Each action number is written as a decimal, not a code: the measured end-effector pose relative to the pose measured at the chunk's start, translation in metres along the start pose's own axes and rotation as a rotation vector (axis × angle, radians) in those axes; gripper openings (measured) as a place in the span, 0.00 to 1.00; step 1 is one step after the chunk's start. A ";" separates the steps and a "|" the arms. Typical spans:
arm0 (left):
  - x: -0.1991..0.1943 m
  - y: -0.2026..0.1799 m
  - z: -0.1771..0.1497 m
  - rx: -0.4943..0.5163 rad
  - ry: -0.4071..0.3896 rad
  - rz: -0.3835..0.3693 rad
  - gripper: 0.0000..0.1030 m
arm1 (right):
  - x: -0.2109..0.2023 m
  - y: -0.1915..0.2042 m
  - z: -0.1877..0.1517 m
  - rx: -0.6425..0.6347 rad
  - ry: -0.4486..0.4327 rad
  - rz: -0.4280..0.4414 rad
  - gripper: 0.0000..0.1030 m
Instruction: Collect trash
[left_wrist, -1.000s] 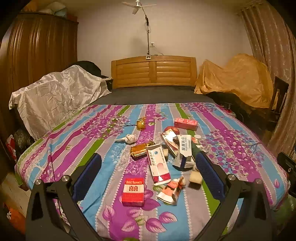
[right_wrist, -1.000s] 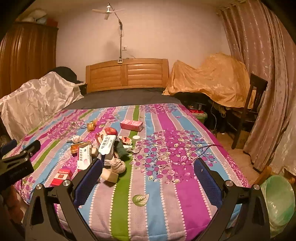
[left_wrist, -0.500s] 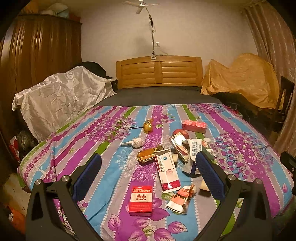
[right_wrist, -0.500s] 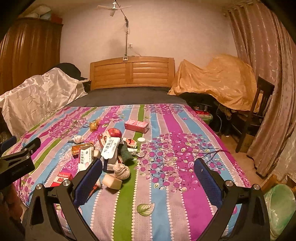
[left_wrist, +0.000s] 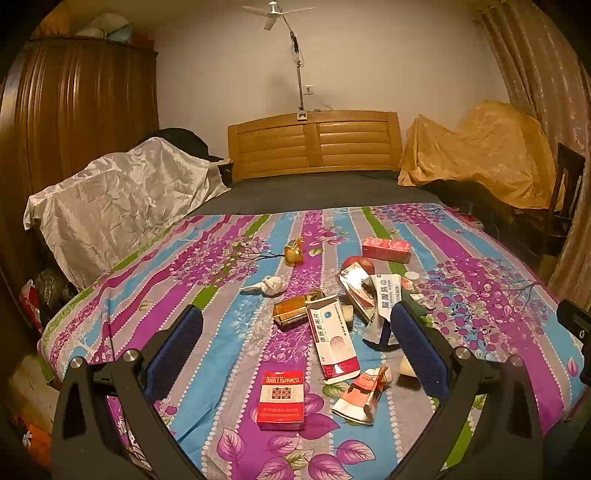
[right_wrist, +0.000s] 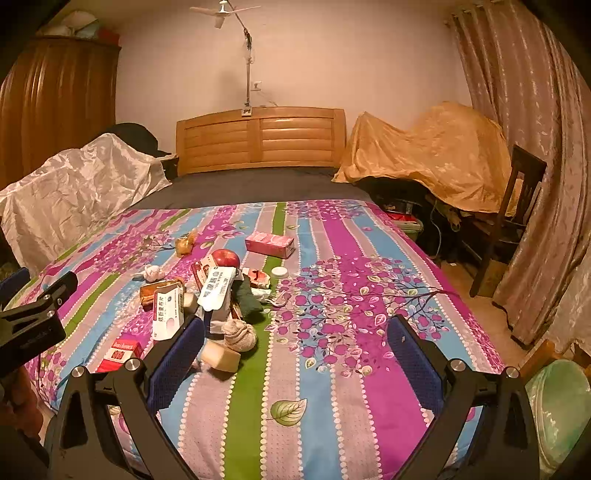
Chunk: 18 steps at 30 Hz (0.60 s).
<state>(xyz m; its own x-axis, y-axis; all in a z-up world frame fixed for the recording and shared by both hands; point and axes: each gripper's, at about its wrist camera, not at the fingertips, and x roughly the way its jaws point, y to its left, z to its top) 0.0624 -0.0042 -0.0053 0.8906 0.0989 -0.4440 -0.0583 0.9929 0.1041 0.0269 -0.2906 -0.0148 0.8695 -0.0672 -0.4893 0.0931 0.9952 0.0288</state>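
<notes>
Blue-padded fingers (left_wrist: 177, 343) of left gripper (left_wrist: 295, 343) and right gripper (right_wrist: 295, 350) spread wide, empty, above littered bedspread (right_wrist: 369, 332).

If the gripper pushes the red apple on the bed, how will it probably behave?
The red apple looks round and smooth, so it would probably roll rather than slide, and it may slip between flat pads. It rests against crumpled packets on a soft bedspread, which would likely stop it soon. It probably feels firm and fairly heavy.
</notes>
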 end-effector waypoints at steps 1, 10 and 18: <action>-0.001 -0.001 0.000 0.004 -0.001 0.000 0.95 | -0.001 -0.001 -0.001 0.002 0.000 0.000 0.96; -0.004 -0.007 -0.003 0.032 0.007 0.005 0.95 | -0.008 -0.010 -0.005 0.021 0.006 -0.010 0.96; -0.005 -0.014 -0.006 0.049 0.026 -0.001 0.95 | -0.012 -0.022 -0.009 0.052 0.013 -0.027 0.96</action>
<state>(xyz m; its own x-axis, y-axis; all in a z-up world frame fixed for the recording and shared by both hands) 0.0561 -0.0180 -0.0098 0.8785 0.1007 -0.4671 -0.0352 0.9885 0.1469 0.0099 -0.3113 -0.0175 0.8599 -0.0930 -0.5019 0.1422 0.9880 0.0606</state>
